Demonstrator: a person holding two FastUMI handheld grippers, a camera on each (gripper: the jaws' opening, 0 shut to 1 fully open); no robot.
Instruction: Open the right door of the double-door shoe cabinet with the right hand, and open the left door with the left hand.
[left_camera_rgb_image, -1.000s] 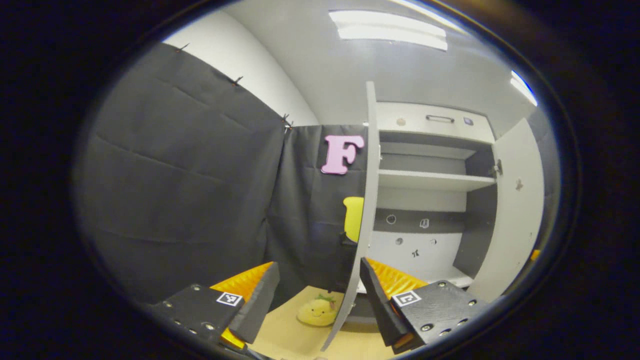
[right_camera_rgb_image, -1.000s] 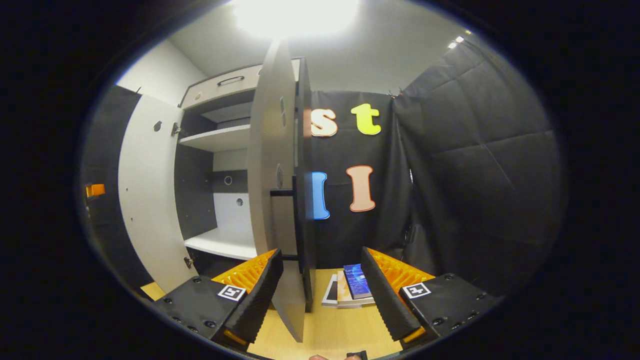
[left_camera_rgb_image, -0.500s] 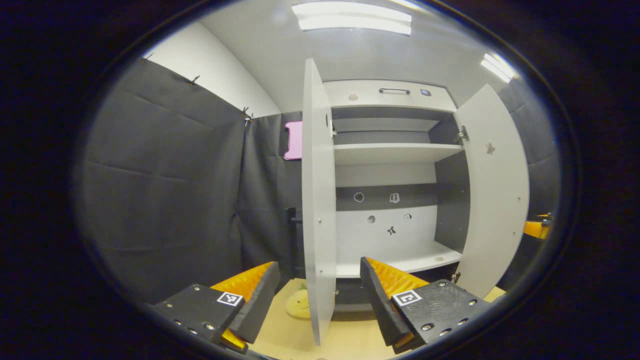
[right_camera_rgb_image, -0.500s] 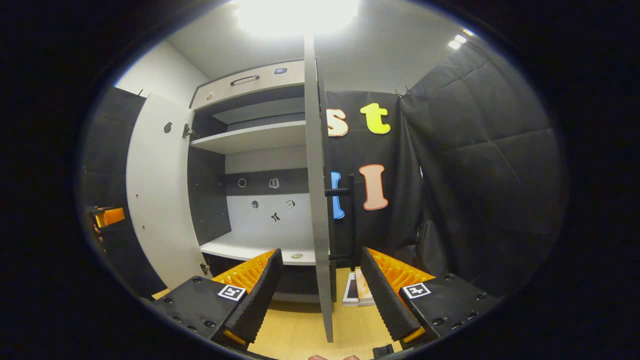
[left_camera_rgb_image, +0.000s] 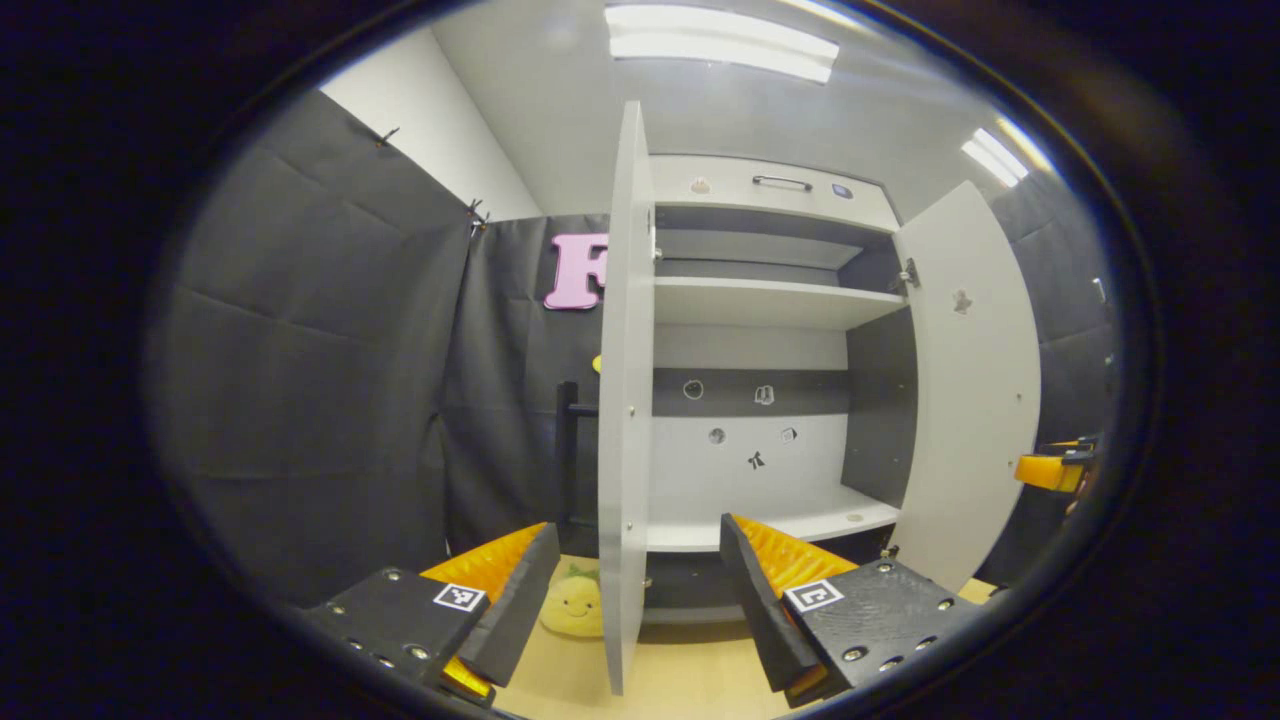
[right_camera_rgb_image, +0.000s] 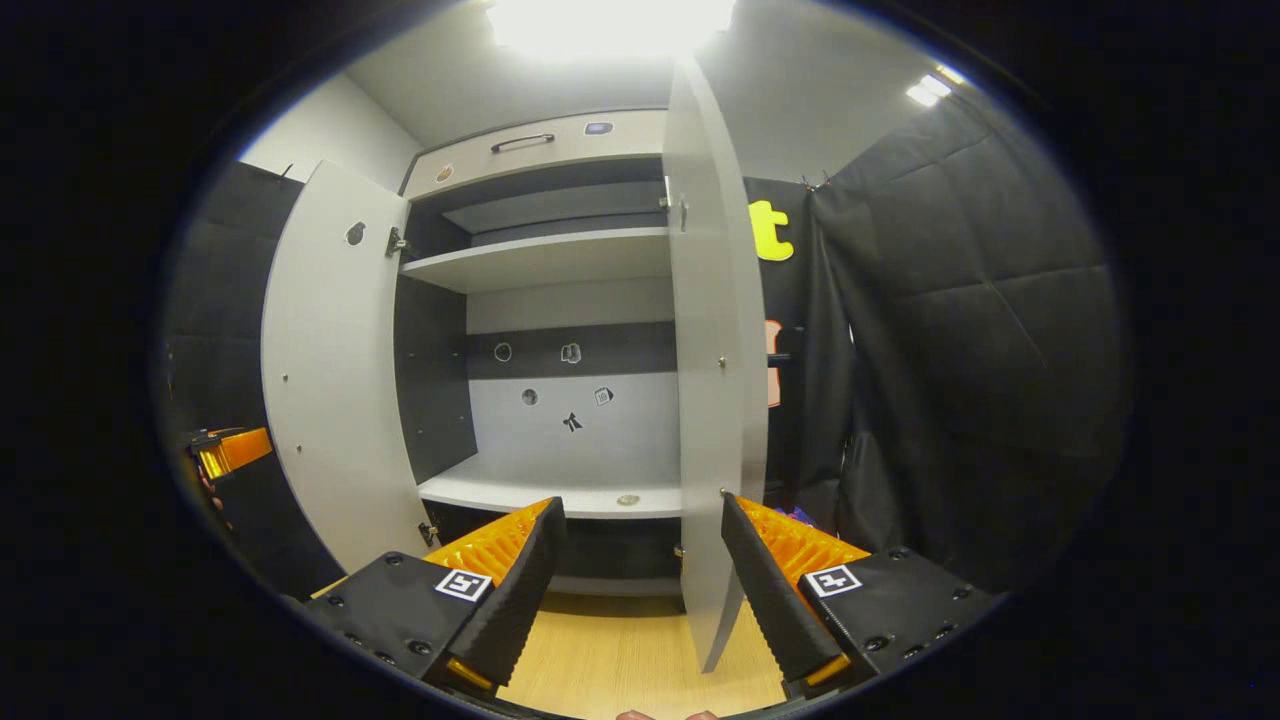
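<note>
In my left gripper view, left to right: a yellow plush toy (left_camera_rgb_image: 572, 606) on the wooden floor (left_camera_rgb_image: 690, 680), then the left door (left_camera_rgb_image: 625, 400) swung out edge-on between my left gripper (left_camera_rgb_image: 640, 600) fingers, jaws apart and holding nothing, then the open shoe cabinet (left_camera_rgb_image: 760, 300) and the right door (left_camera_rgb_image: 970, 390). In my right gripper view the right gripper (right_camera_rgb_image: 640, 590) is also spread and empty, right door (right_camera_rgb_image: 715, 380) standing open between its fingers, left door (right_camera_rgb_image: 330, 370) wide open farther left.

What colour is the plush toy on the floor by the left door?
Yellow plush toy, best in the left gripper view, beside the left door.
</note>
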